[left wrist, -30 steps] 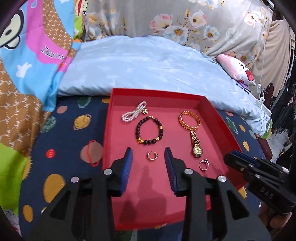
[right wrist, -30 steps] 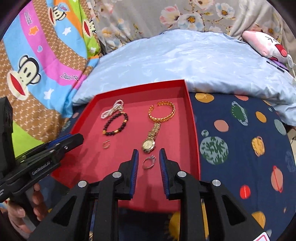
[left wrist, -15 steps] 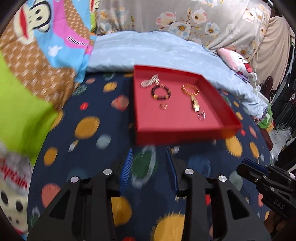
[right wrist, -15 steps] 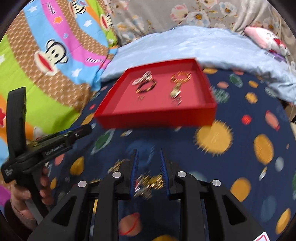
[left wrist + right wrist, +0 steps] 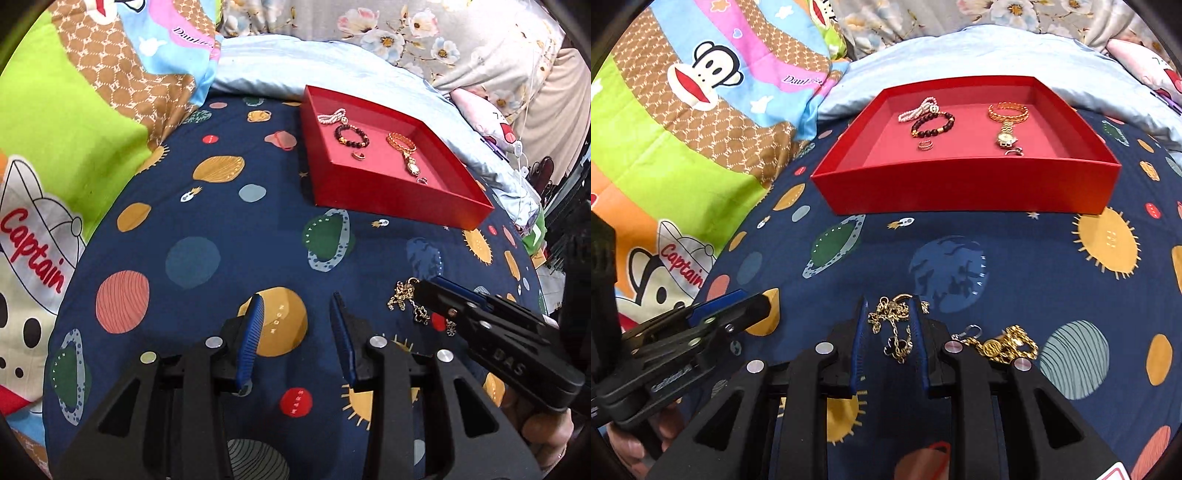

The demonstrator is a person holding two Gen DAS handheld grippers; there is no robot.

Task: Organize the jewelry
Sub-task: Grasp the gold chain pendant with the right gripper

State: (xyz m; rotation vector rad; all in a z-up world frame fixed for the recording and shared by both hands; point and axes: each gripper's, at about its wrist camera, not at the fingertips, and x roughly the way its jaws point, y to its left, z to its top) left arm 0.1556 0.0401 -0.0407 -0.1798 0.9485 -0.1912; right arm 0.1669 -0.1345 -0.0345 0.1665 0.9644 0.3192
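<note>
Inside red tray (image 5: pixel 960 184), six pieces

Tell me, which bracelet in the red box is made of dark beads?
The dark bead bracelet in the red box, just in front of the white pearl bracelet. The gold chain bracelet lies apart, to the right.

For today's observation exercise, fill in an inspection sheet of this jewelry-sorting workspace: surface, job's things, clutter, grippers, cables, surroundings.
Surface: planet-print bedspread.
Job's things: red tray holding pearl bracelet, bead bracelet, gold bangle, watch, two rings; gold necklace and a second chain lying on the bedspread.
Clutter: nothing seen.
Grippers: left gripper open, empty; right gripper open, astride the necklace.
Cables: white cord.
Surroundings: cartoon quilt, blue pillow.
</note>
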